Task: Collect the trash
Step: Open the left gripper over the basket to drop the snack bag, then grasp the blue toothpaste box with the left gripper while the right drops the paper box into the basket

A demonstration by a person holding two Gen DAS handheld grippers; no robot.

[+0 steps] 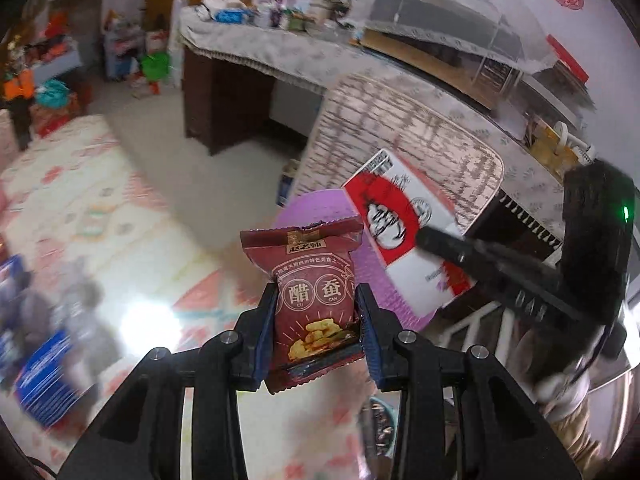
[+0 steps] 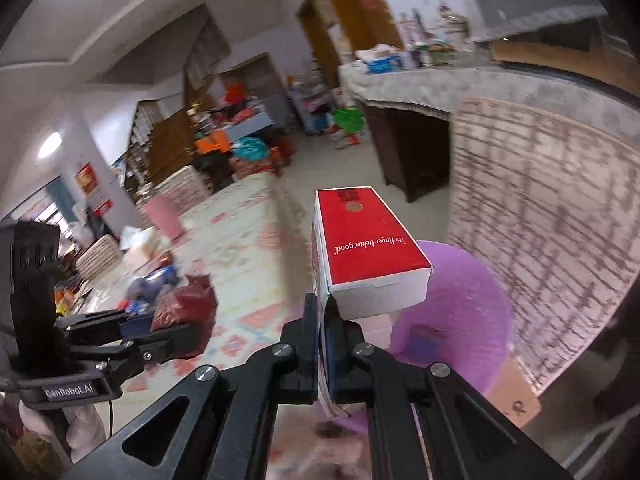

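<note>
Trash is in hand on both sides: a dark red snack packet and a red and white carton. Left gripper is clamped on the packet, its blue pads pressing the packet's two sides at mid-height; the packet stands upright between them, its crimped top edge above the fingers and its bottom seam below them. Right gripper is closed tight on a thin flap or wall at the carton's near lower corner, with the body of the carton standing out beyond and to the right of the fingertips, red face up. Landmark for position is the purple bin, a round plastic tub on the floor. In the right wrist view the carton hangs above the bin's near left rim; something dark lies inside the bin, too blurred to identify. In the left wrist view the packet is held in front of the bin, and the carton sits above the bin's right part, gripped by the right gripper reaching in from the right. In the right wrist view the left gripper and its packet are to the left of the bin, well apart from it. Behind the bin stands a chair with a pale brick-pattern cover, and behind that a cloth-covered counter with clutter on it. Left of the bin lies a patterned rug. Both views are motion-blurred at the edges.
</note>
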